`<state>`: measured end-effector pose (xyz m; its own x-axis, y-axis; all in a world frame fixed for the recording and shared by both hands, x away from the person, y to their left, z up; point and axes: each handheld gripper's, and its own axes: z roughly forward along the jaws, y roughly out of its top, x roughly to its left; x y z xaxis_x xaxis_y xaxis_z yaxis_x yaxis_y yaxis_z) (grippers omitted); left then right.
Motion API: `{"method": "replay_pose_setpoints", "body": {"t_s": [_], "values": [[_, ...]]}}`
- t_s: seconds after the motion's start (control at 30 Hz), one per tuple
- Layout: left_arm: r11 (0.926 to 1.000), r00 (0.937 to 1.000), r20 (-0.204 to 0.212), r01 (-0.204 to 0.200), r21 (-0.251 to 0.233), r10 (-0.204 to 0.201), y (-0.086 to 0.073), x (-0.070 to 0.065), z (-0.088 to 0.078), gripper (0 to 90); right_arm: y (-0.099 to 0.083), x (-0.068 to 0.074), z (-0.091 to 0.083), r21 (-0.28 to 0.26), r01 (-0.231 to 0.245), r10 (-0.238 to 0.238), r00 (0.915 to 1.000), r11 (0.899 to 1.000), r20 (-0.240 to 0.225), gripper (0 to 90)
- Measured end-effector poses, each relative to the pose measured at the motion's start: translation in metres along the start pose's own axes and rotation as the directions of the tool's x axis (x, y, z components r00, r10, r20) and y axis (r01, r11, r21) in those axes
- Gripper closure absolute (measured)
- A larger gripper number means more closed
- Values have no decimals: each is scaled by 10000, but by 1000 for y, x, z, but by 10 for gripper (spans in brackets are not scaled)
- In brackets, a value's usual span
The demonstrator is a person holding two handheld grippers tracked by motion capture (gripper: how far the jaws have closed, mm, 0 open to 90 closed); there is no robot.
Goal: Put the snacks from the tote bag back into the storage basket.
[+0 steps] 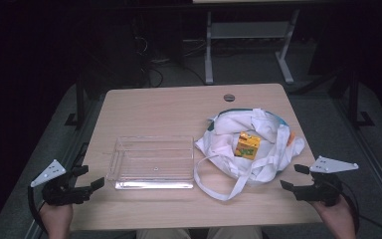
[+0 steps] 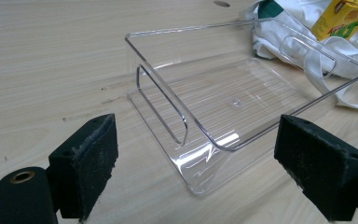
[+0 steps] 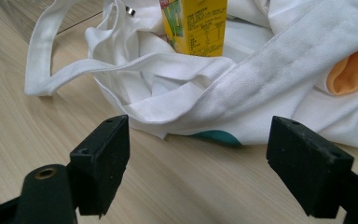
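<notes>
Both the left gripper (image 1: 87, 178) and right gripper (image 1: 294, 177) hover with jaws spread, grasping nothing. A yellow carton (image 1: 247, 144) sits on the white cloth bag (image 1: 229, 149), perhaps partly tucked inside, beside the clear tray (image 1: 151, 162).

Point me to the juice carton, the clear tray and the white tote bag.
juice carton (image 1: 247, 144), high view, yellow front face.
clear tray (image 2: 186, 32), left gripper view, far rim.
white tote bag (image 3: 270, 77), right gripper view, broad strap across the bag.
</notes>
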<state>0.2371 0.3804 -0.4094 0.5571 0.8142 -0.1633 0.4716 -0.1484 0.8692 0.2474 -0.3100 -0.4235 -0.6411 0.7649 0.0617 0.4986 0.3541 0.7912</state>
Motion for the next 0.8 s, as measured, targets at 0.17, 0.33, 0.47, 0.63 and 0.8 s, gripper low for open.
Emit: {"method": "replay_pose_setpoints", "body": {"t_s": [0.17,0.33,0.47,0.63,0.8], "values": [[9999,9999,-70,128,-59,-128,-2,0,-3,130,8,1,-2,197,156,-157,9999,9997,16,209],[9996,9998,-125,183,-198,-185,-2,2,-8,130,25,2,-1,300,138,-128,9994,9995,-323,181],[9991,9995,-86,305,-286,-308,-2,4,-8,130,38,4,0,504,395,-378,9987,9979,-349,179],[9986,9994,-134,325,-428,-331,-2,4,-11,130,47,1,6,615,573,-546,9975,9965,-454,190],[9985,9993,-112,339,-431,-344,-2,4,-10,130,54,-3,11,758,603,-560,9968,9953,-570,190]]}}
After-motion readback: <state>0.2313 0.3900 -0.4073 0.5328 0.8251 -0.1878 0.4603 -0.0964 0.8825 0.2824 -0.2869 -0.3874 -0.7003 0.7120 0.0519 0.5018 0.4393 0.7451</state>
